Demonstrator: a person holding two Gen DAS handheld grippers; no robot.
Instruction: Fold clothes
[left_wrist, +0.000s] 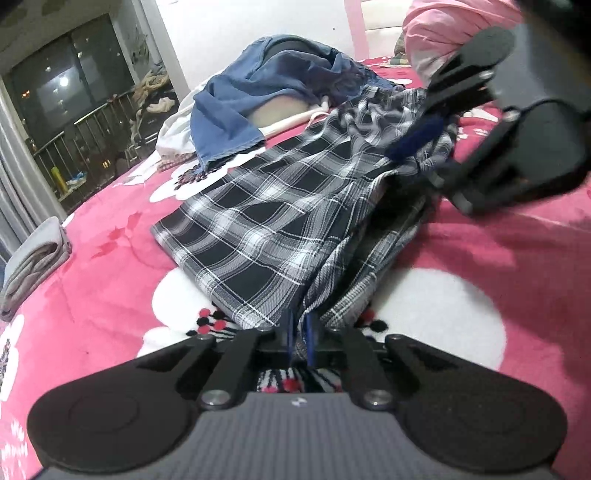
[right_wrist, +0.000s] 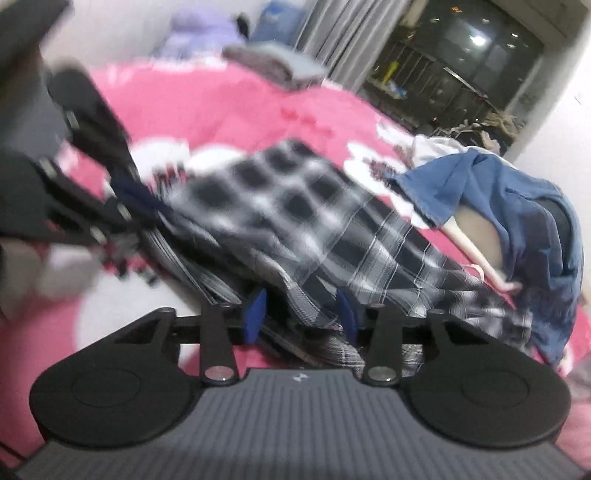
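Pink fleece blanket (left_wrist: 110, 236) with white flower print covers the bed. Plaid garment (left_wrist: 266, 229) lies mid-bed. Left gripper (left_wrist: 300, 339) pinches its near edge, fingers together on cloth; right gripper (right_wrist: 301, 314) clamps the far bunched end. Blue clothes pile (left_wrist: 266, 85) behind. Folded grey cloth (left_wrist: 33, 258) at bed edge. Dark window (left_wrist: 62, 92), night.

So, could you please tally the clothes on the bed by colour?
Black-and-white plaid: 1, the plaid garment
Blue: 1, the blue garment
White: 1, the white garment
Grey, folded: 1, the grey garment
Total: 4
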